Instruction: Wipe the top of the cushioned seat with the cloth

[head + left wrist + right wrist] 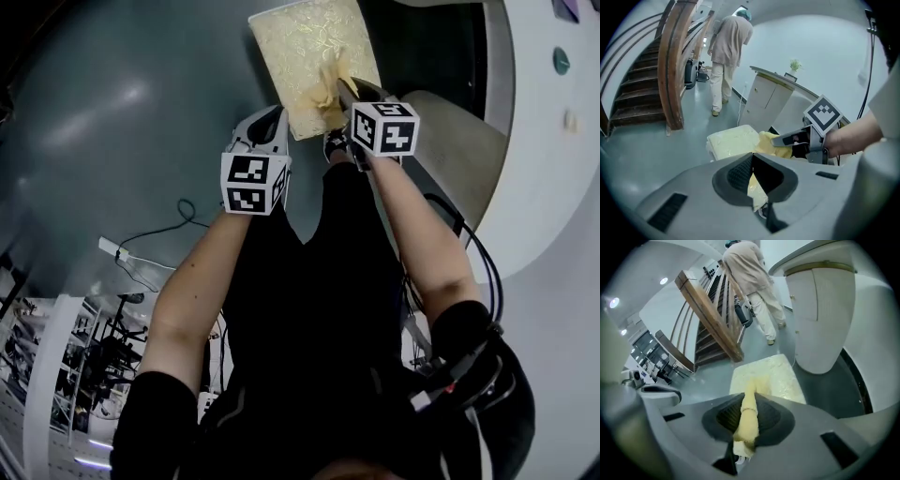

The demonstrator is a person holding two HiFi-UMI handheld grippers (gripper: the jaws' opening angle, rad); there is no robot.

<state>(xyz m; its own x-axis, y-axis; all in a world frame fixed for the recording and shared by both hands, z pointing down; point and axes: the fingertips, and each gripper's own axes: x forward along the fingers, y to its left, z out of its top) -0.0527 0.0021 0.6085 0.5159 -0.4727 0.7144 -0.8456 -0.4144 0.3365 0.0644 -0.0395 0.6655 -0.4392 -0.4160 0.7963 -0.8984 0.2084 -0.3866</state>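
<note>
Clamping the cloth [749, 416] as a bunched roll, your right gripper [343, 90] has its jaws closed on the fabric, so the free end drapes forward onto the cushioned seat [300, 42]. This grip should let the cloth drag flat across the top when you sweep. The cloth rests on the seat's near right part, touching the upholstery. Your left gripper [270, 120] hovers at the seat's near left edge, jaws a little apart and gripping nothing; pale seat fabric shows through the gap. It appears placed there to leave the wiping path unobstructed. The seat's far side lies uncovered, so direct the stroke away from you. A person [727, 51] stands well beyond the seat.
</note>
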